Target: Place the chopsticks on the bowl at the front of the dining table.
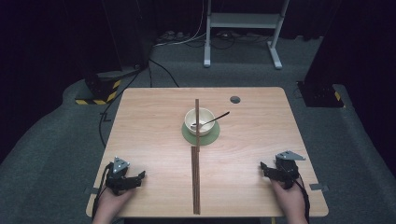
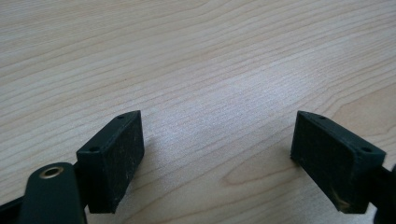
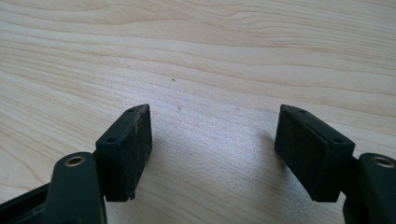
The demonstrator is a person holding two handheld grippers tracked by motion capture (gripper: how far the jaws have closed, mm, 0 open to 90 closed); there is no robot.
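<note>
The left gripper [image 1: 140,177] and the right gripper [image 1: 264,167] rested at the near corners of the wooden table [image 1: 149,130], each with its jaws spread wide over bare wood. Well ahead, a cream bowl [image 1: 199,120] holding a spoon [image 1: 212,120] sat on a green mat [image 1: 210,136]. A long wooden strip [image 1: 196,182] ran down the table's middle.

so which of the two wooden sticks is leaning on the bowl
The far wooden stick: it runs across the cream bowl on the green mat. The near wooden stick lies flat on the table, toward the person's edge.
</note>
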